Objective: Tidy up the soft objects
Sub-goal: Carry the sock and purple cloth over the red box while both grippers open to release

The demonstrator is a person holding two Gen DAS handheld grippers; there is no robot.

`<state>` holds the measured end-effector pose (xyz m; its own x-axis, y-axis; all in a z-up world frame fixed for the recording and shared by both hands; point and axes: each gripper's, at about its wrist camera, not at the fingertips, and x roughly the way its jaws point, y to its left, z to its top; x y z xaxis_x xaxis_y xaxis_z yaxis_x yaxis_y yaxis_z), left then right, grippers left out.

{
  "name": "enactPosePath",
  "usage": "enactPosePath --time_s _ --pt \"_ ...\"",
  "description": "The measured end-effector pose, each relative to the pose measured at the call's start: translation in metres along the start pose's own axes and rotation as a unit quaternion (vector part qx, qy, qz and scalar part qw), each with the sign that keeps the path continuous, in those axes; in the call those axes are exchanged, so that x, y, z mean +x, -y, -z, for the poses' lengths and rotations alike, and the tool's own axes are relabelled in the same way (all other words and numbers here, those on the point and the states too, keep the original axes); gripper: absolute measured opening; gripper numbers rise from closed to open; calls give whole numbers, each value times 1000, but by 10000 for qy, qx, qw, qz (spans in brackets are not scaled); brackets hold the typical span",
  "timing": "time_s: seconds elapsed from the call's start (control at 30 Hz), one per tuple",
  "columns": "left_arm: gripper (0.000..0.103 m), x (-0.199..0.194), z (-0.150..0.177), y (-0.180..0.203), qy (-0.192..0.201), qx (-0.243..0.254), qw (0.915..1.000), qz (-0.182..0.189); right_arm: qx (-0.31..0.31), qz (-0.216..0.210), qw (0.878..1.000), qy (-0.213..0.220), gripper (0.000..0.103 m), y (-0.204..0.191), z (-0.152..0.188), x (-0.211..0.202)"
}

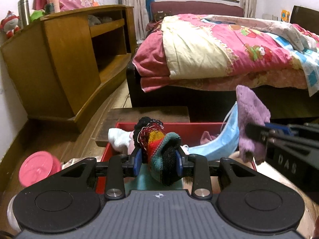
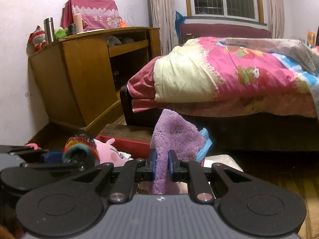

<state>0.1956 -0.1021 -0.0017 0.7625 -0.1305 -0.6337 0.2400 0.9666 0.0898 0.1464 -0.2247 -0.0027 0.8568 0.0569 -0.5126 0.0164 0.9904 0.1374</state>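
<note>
Soft things are being held over a red box (image 1: 201, 128) on the floor; the left gripper (image 1: 158, 159) has its jaws partly apart and squeezed on a striped knitted sock (image 1: 159, 145), which is black, red, yellow and green; the sock sticks up and out in front of the jaws and hangs down a little behind them; it is up in the air, just above the box. The right gripper (image 2: 161, 164) has its jaws pressed tight on a fluffy purple cloth (image 2: 175, 135); the cloth stands up above the jaws and a bit hangs below; a blue face mask (image 1: 221, 141) hangs with the cloth, touching it, and its thin strap loops up beside it; I cannot tell if the jaws pinch the mask too. In the left view, the right gripper comes in from the right side, near the box's right end.

Inside the box lie a white sock (image 1: 119, 139) and a pink plush toy (image 2: 111, 151); a pink round lid (image 1: 37, 167) sits on the floor just left of the box. Behind is a bed (image 1: 219, 47) with a pink quilt; a wooden cabinet (image 1: 59, 63) stands by the wall to the left, with a metal bottle (image 1: 23, 13) and a small red and white doll (image 1: 10, 23) on top.
</note>
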Motion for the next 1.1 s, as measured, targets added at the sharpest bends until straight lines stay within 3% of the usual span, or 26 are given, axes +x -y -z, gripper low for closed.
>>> enactPosePath --time_s 0.43,0.6,0.67,0.73,1.1 --pt "37 65 -28 19 -287 174 9989 314 435 -234 9981 -360 0 20 11 61" --pt "50 74 -20 26 -281 254 9989 279 332 -331 9975 -531 0 20 17 76" --pt "73 73 -21 24 -267 176 9988 367 311 -330 9974 -555 0 21 18 79" --pt "74 69 -20 25 -254 176 9988 385 456 -373 9967 -554 10 25 18 79" --pt "77 44 -24 15 -194 83 9996 200 413 -384 9973 -470 15 25 14 66"
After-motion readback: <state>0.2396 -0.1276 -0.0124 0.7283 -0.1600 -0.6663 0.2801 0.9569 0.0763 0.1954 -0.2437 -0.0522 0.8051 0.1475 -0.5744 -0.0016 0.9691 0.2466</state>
